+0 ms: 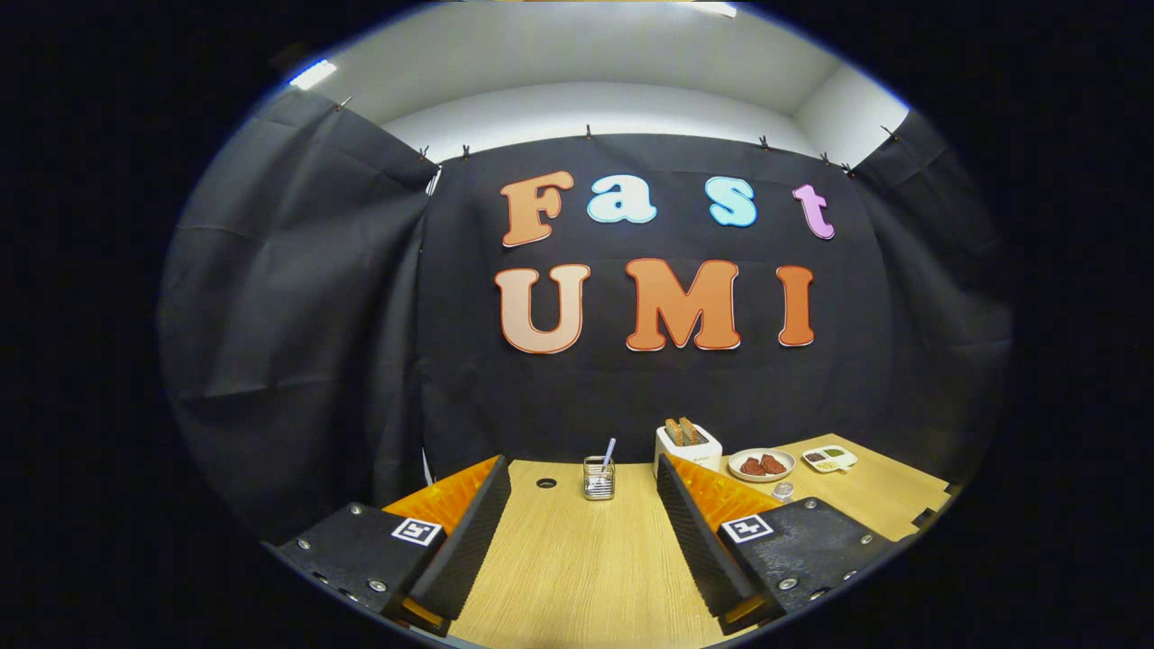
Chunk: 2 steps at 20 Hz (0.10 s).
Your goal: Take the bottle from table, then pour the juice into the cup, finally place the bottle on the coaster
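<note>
the gripper [583,514] is held above the wooden table [577,577], in the lower middle of the frame, and its two fingers stand wide apart with nothing between them. between the fingers only bare table top is seen.

beyond the fingertips, in the middle of the frame near the back edge of the table, stands a small wire holder [598,478] with a thin stick or straw in it. to the right of it stands a white toaster [688,445] with slices of bread in its slots, then a plate [762,465] with brown pieces of food, and further right a small divided dish [829,459]. just beside the right finger there is a small clear thing [783,490]; i cannot tell if it is the cup or a bottle cap. i cannot point to the bottle or the coaster with any certainty here.

in my judgement the scene fits two stages: the gripper free before it goes for the bottle, or free after the bottle was put down on the coaster. so the step in hand is not settled.
</note>
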Available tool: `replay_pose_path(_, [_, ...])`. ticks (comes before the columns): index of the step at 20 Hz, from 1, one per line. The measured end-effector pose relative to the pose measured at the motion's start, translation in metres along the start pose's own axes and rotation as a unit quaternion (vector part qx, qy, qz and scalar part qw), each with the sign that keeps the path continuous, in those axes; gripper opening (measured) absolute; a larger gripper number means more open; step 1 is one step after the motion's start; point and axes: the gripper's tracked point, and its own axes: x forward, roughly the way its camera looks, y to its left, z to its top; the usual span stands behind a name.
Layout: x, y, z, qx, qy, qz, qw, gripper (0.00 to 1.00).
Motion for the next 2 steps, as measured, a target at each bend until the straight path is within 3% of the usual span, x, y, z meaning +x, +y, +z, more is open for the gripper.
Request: replay_pose_path(2, [-0.0009, -0.0074, 0.0016, -0.007, -0.003, -0.009, 1.000, 0.97])
